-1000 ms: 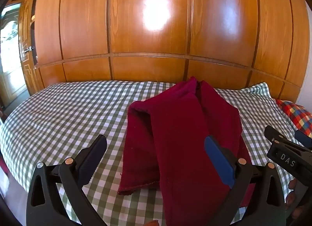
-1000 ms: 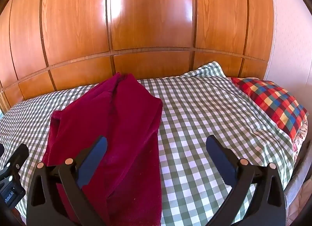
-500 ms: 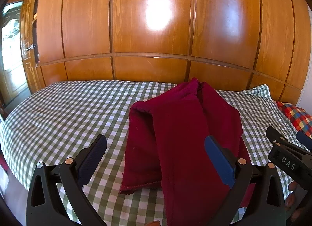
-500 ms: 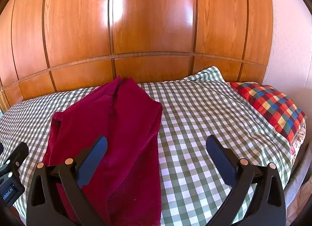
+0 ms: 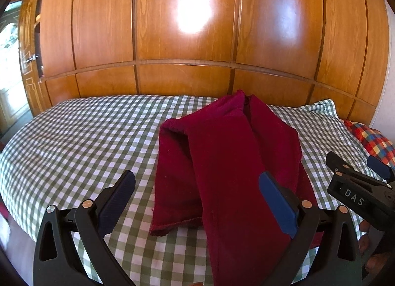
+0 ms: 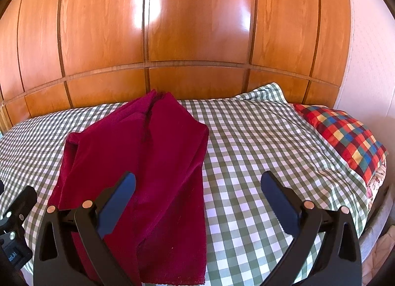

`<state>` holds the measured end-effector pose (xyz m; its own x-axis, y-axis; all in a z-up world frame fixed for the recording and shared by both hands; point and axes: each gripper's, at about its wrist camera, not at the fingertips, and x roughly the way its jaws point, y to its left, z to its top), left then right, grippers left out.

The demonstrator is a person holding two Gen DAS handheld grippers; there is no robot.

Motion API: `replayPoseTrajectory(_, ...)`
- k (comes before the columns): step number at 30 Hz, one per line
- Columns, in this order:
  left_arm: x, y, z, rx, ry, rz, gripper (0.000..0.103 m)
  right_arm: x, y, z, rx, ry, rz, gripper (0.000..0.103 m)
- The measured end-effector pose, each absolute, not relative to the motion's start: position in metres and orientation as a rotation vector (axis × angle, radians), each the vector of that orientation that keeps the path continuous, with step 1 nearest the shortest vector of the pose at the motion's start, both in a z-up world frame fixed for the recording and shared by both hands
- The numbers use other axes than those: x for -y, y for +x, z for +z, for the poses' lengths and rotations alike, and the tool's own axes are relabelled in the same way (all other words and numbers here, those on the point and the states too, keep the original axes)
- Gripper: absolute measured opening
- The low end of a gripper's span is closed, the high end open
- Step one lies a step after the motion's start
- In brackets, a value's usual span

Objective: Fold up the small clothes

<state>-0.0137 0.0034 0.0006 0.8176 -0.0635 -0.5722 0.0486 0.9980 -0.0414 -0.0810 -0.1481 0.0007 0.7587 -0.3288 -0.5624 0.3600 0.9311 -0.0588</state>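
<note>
A dark red garment lies on the checked bed, its two long halves folded in so they overlap toward the near edge. In the right wrist view the same garment fills the left half. My left gripper hovers open above the garment's near end, holding nothing. My right gripper is open too, over the garment's right edge and the bare sheet. The right gripper's black body shows at the right of the left wrist view, and the left gripper's body at the lower left of the right wrist view.
A green and white checked sheet covers the bed. A glossy wooden panelled wall rises behind it. A multicoloured plaid pillow lies at the right end. A doorway is at far left.
Both views have risen and pulled back slightly, so the garment sits a little lower in frame. The garment has not moved and both grippers stay open.
</note>
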Motion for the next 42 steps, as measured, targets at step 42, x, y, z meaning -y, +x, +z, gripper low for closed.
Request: replayPoseTrajectory(42, 0.012, -0.043, -0.031, -0.742, 0.05, -0.358, 0.081, 0.15, -0.076, -0.011, -0.641, 0.014, -0.391, 0.101)
